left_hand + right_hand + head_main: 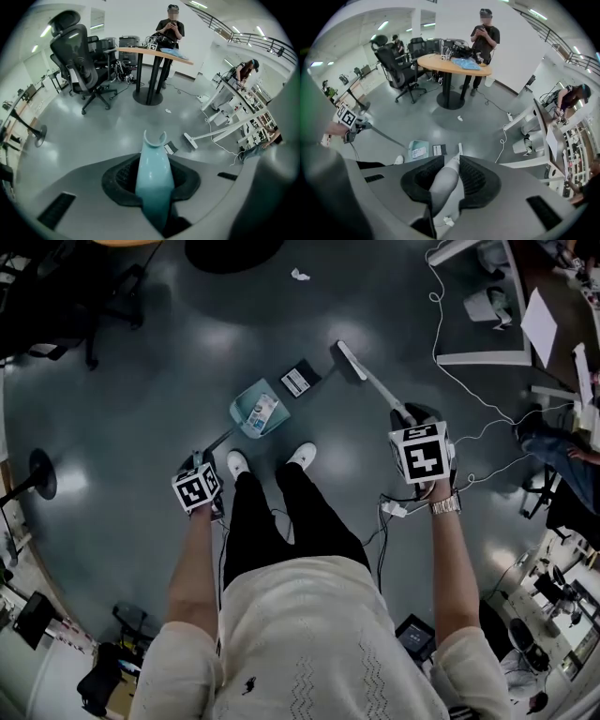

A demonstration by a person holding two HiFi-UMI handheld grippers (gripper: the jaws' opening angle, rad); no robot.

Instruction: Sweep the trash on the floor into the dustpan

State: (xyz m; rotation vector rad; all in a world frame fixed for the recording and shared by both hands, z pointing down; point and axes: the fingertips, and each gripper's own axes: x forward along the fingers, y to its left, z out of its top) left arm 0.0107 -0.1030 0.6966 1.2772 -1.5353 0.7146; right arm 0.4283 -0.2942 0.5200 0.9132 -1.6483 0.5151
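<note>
At the lower left of the head view, the left gripper (199,467) is shut tight on the teal dustpan handle (153,178). At right of centre, the jaws of the right gripper (411,420) are clamped round the grey broom handle (442,183).

Just beyond the white shoes (237,463), a little above centre, the teal dustpan (247,401) is set on the grey floor (141,381), and a white and blue packet (264,412) already lies in it. A flat black packet with a white label (300,380) lies just beside the pan, to its upper right. The broom head (351,359) is seen near that packet, farther to the upper right. A crumpled white paper (299,276) lies well apart, at the top of the frame.

The black packet is judged to be the piece in hand. The broom head is best kept behind it and drawn toward the pan in a short, low stroke. The pan's lip should be pressed flat and held steady, so that the flat packet is not driven beneath it and the pan is not shoved back. The pan should not be tipped, lest the packet inside slide out. For the light paper, a step forward and gentle strokes are advised.
</note>
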